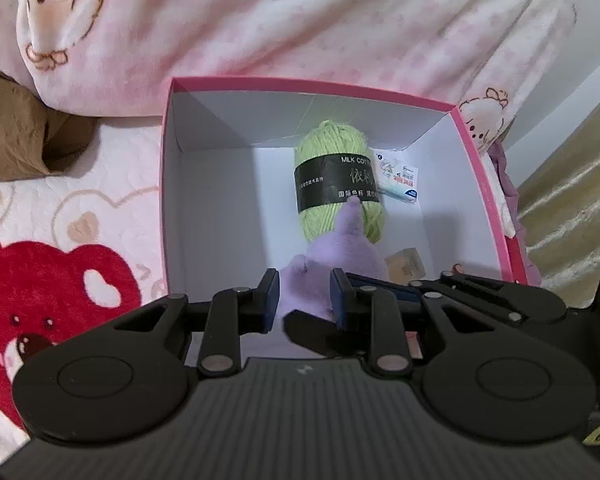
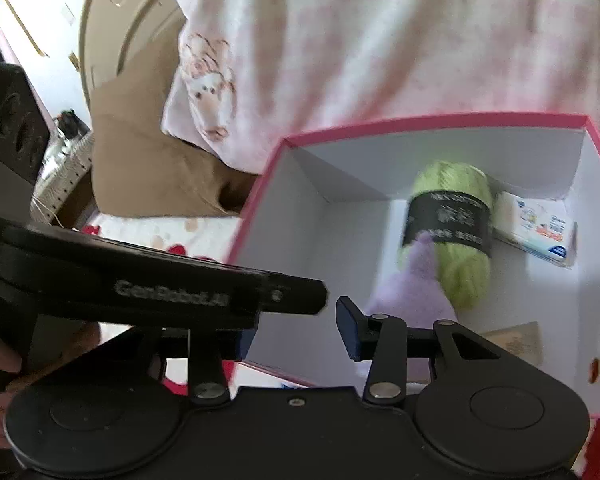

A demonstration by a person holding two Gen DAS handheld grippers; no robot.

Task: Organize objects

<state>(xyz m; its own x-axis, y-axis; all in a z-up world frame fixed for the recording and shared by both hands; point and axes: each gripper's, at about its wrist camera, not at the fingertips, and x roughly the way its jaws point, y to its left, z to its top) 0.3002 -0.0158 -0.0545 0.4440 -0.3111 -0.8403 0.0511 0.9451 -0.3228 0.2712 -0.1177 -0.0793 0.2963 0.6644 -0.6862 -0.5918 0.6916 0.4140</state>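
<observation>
Two grippers over a pink-rimmed box (image 1: 480, 152) on a bed.

Left gripper (image 1: 305, 300) above box, fingers (image 1: 269, 294) clamped on purple plush (image 1: 332, 268). Right gripper (image 2: 296, 332) alongside at near edge of box, fingers (image 2: 350, 328) apart, nothing between. Inside box: green yarn (image 1: 332, 184) with black band, touching plush; white packet (image 1: 400, 176) just beside yarn; small tan block (image 1: 406, 266) near plush.
</observation>
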